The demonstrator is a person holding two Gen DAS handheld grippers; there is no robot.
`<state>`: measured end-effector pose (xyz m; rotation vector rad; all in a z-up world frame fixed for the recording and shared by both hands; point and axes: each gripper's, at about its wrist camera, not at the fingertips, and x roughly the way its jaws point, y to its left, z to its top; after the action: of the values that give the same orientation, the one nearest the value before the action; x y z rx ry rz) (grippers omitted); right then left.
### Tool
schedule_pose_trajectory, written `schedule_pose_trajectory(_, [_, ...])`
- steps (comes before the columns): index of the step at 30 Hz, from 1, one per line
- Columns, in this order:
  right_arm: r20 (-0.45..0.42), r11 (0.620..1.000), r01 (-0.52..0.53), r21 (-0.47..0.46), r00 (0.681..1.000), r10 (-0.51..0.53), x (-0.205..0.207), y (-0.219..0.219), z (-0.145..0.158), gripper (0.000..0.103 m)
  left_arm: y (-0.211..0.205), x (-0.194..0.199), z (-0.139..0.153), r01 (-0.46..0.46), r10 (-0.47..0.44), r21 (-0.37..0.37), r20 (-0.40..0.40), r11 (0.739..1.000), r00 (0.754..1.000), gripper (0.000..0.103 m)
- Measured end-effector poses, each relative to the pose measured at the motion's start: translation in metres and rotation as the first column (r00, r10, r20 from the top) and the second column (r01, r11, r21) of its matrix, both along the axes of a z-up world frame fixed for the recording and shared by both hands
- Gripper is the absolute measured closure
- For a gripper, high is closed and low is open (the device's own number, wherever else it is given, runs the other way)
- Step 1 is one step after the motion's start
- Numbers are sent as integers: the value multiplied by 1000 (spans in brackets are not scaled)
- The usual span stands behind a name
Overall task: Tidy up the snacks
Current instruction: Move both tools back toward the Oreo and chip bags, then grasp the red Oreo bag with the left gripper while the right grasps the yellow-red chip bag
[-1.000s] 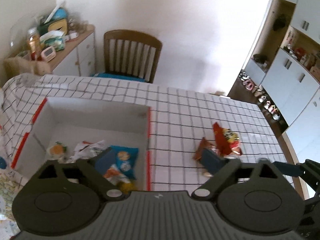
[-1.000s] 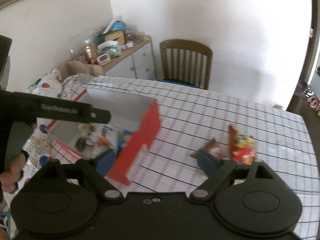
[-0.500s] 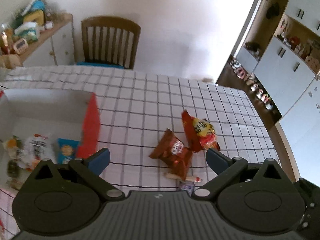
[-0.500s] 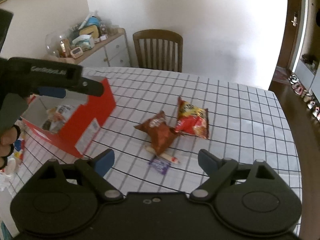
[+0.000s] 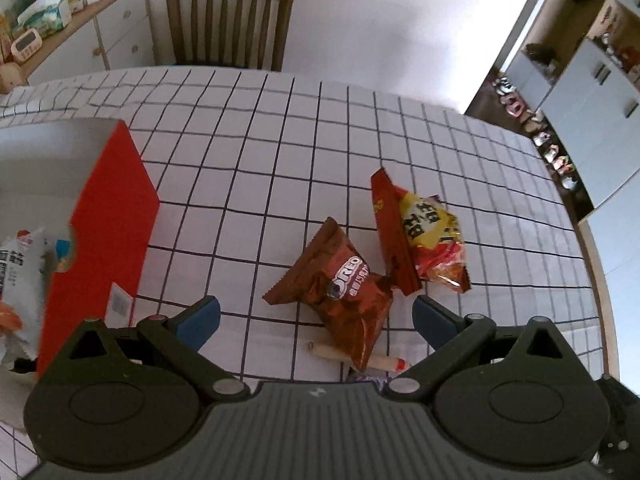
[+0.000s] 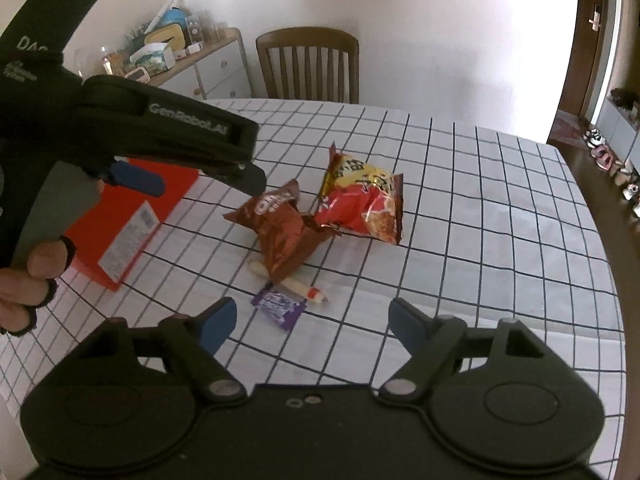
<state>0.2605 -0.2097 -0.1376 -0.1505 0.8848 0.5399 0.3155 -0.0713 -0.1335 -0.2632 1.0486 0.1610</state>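
Snacks scattered at centre frame on a white grid-checked tablecloth (image 5: pixel 280 152), both grippers poised above with jaws apart and empty.

Brown Oreo packet (image 5: pixel 340 284) lying mid-table, touching a red-and-yellow chip bag (image 5: pixel 428 236) to its right; a paper-wrapped stick snack (image 6: pixel 292 280) half tucked under the Oreo packet, a small purple sweet wrapper (image 6: pixel 278 305) just beside it. Left gripper (image 5: pixel 316 312) spread wide around the Oreo packet, pressing on nothing. Right gripper (image 6: pixel 310 320) likewise wide, having just narrowed slightly, nothing between the pads. Red cardboard box (image 5: pixel 108 232) at left of frame, holding more packets. Wooden chair (image 5: pixel 228 20) at upper frame beyond the table.
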Motion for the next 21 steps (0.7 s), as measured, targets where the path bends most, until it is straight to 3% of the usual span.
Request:
schedule_pose_trajectory(6, [4, 998, 44, 40, 999, -44, 32, -18, 7, 23, 11, 16, -17, -28, 27, -40, -32, 999, 999, 0])
schedule_pose_trajectory(12, [-9, 985, 129, 114, 992, -129, 80, -31, 25, 22, 2, 26, -33, 24, -26, -35, -58, 999, 998, 0])
schedule_pose_trajectory(21, [-185, 963, 224, 147, 963, -196, 134, 7, -3, 11, -4, 30, -50, 49, -54, -81, -64, 995, 996, 0])
